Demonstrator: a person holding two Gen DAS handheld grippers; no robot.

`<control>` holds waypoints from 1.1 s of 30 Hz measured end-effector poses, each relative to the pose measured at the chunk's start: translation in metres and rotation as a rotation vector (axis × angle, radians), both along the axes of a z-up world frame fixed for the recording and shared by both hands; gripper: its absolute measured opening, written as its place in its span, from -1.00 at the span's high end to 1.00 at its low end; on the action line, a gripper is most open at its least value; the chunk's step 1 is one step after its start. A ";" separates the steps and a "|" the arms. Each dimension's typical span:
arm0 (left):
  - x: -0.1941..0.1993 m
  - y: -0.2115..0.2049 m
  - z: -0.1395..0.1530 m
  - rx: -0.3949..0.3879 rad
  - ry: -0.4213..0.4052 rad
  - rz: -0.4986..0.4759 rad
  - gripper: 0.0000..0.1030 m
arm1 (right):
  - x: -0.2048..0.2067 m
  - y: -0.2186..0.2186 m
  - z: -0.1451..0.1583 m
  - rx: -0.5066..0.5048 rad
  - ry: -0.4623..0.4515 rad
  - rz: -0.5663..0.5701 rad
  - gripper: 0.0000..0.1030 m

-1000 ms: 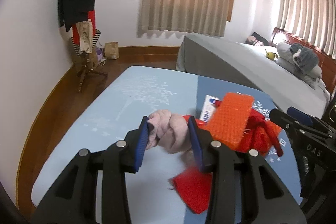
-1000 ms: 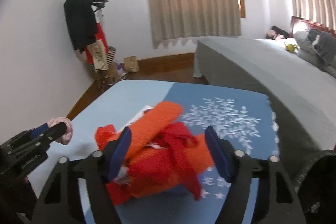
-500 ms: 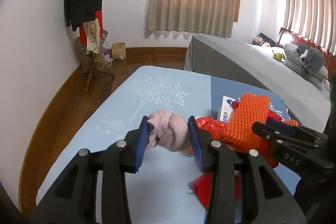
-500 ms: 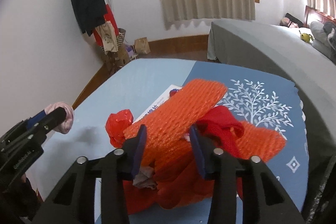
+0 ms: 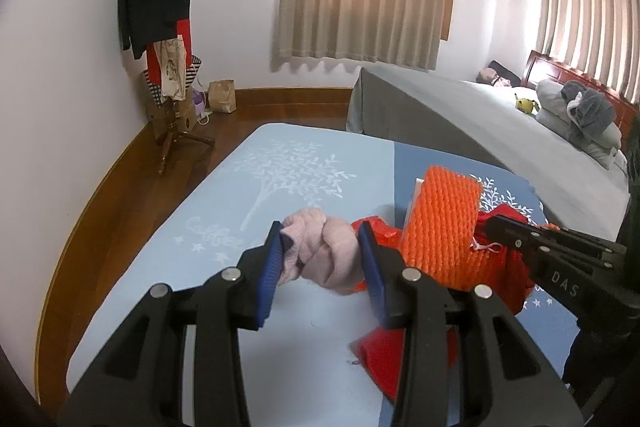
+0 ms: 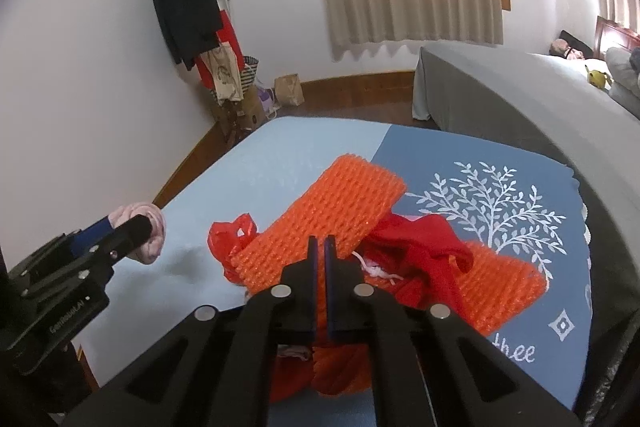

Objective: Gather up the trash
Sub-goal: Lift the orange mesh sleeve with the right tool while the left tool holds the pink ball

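My left gripper is shut on a crumpled pink wad and holds it above the blue tablecloth; both also show in the right wrist view. A red plastic bag with orange foam netting lies on the cloth. My right gripper has its jaws nearly closed at the near edge of the netting; I cannot tell if anything is pinched. It shows from the side in the left wrist view.
A grey bed stands right of the table. A coat rack with bags at its foot stands in the far left corner. A white box lies behind the netting.
My right gripper's jaws went from wide open around the red bag to nearly closed at the netting's edge. My left gripper kept hold of the pink wad.
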State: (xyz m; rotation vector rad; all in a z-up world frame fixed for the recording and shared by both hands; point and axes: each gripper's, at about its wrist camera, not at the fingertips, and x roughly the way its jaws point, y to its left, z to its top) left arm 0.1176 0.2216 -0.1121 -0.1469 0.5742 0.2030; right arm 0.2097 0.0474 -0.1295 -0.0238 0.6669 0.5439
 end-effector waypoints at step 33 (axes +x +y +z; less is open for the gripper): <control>-0.002 -0.007 0.015 0.010 -0.010 -0.024 0.28 | -0.013 -0.035 0.041 0.089 -0.024 0.000 0.86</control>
